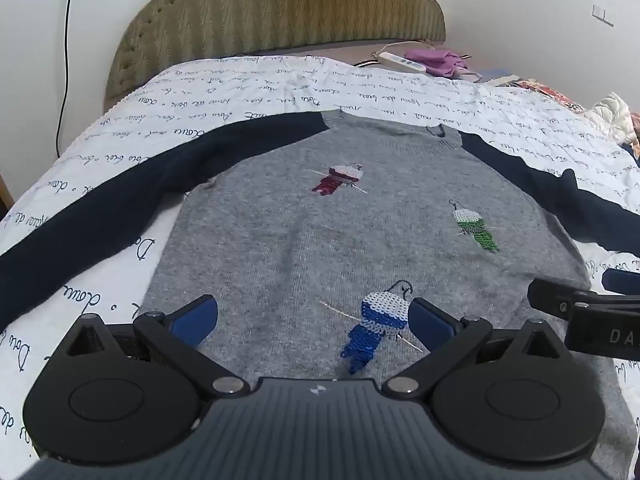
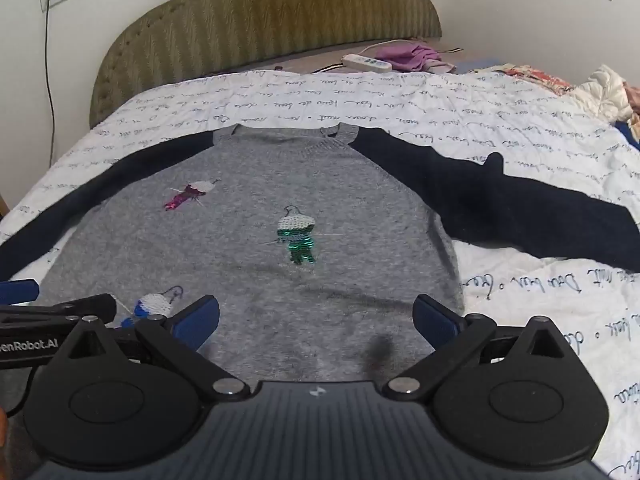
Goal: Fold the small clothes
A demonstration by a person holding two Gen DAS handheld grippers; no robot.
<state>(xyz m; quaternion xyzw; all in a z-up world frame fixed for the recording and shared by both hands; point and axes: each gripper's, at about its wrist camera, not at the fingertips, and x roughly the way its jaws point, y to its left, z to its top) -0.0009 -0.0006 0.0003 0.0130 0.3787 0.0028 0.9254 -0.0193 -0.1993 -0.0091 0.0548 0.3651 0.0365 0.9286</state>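
Sweater (image 1: 320,232), grey in the body with dark navy sleeves, is laid flat and face up on the bed's white script-printed cover (image 1: 240,92), neck toward the green headboard (image 1: 280,8), both sleeves spread outward. Three sequined birds are seen on its front. The left tool (image 1: 312,322) is held above the lower hem with its jaws spread wide and nothing gripped. The right tool (image 2: 316,322) is held likewise beside it, fully open and empty.

The sweater's (image 1: 320,240) hem is hidden behind the gripper; sleeve ends run off-frame.
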